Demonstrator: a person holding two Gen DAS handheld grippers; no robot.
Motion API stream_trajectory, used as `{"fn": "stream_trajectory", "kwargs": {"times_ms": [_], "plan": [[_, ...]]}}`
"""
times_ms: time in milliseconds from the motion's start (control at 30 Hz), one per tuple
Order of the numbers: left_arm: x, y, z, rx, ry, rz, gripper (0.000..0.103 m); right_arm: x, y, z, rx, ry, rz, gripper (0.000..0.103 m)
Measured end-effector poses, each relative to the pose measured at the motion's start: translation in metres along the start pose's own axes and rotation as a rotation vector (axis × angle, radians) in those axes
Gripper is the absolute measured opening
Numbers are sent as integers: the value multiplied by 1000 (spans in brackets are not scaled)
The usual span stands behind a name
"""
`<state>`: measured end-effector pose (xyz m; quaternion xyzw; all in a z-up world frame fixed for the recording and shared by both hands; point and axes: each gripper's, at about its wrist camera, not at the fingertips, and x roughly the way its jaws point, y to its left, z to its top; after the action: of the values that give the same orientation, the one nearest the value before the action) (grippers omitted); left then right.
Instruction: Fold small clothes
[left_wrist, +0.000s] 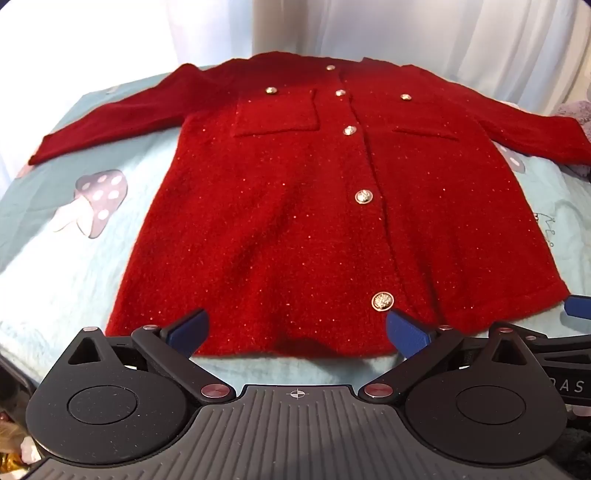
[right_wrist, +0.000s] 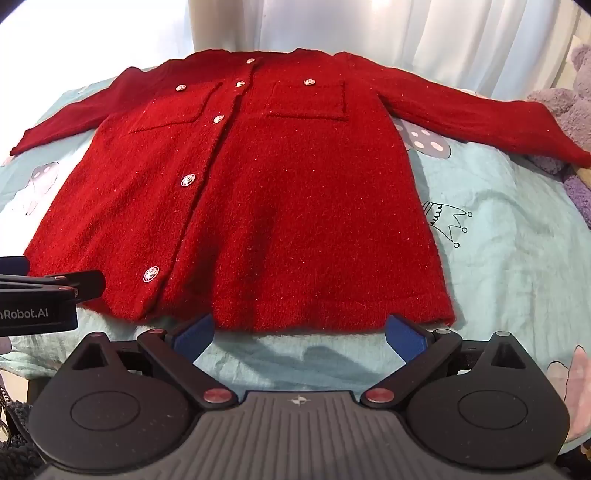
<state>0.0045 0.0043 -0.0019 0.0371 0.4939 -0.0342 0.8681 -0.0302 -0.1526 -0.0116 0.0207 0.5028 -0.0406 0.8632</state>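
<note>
A small red fuzzy cardigan (left_wrist: 295, 206) with gold buttons and two chest pockets lies flat, front up, sleeves spread out to both sides. It also fills the right wrist view (right_wrist: 280, 206). My left gripper (left_wrist: 297, 332) is open, its blue pads just over the left part of the near hem, holding nothing. My right gripper (right_wrist: 301, 336) is open, just in front of the right part of the hem, holding nothing. The right gripper's side shows at the right edge of the left wrist view (left_wrist: 576, 314); the left gripper shows at the left edge of the right wrist view (right_wrist: 40, 295).
The cardigan lies on a light blue cloth (left_wrist: 74, 258) printed with mushrooms (left_wrist: 96, 201) and a crown (right_wrist: 447, 221). A purple plush toy (right_wrist: 569, 110) sits past the right sleeve. White curtains (right_wrist: 406, 26) hang behind.
</note>
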Motion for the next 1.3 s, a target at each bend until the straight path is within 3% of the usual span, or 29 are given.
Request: {"fn": "stream_trajectory", "kwargs": {"times_ms": [1300], "plan": [[10, 4, 7, -18, 54, -15, 103, 2, 0, 5, -4, 6, -7, 99]]}}
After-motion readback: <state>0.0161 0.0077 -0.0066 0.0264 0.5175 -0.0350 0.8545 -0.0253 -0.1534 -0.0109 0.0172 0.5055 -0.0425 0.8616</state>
